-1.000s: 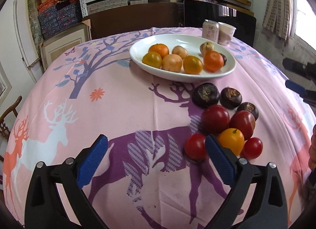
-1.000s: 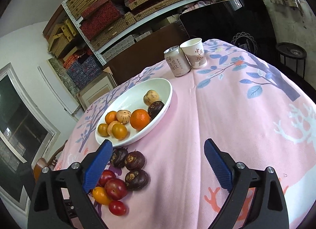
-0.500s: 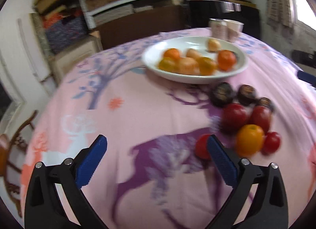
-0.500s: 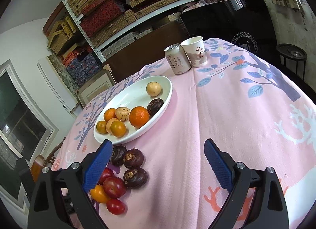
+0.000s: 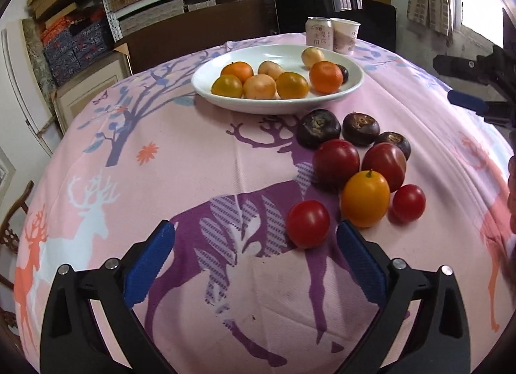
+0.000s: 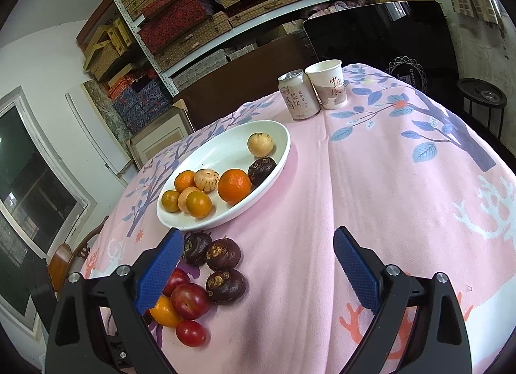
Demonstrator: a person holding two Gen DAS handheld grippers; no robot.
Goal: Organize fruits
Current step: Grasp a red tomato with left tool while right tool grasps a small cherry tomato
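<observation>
On the pink deer-print tablecloth in the left wrist view, the left gripper stood spread, jaws just narrowed a little, nothing pinched; a small round red cherry tomato lay just inside its right blue pad, apart from it, on the near edge of a loose pile with an orange-yellow round tomato just beyond. The white oval ceramic plate, part filled with oranges, sat beyond the pile. Step judged: lining up on the tomato for a pick; next move called for shifting right to centre it, dropping, then squeezing gently. In the right wrist view, the right gripper hung spread and empty over bare cloth, three dark brown water chestnuts just beside its left pad, the same plate further off, a drink can and paper cup behind.
</observation>
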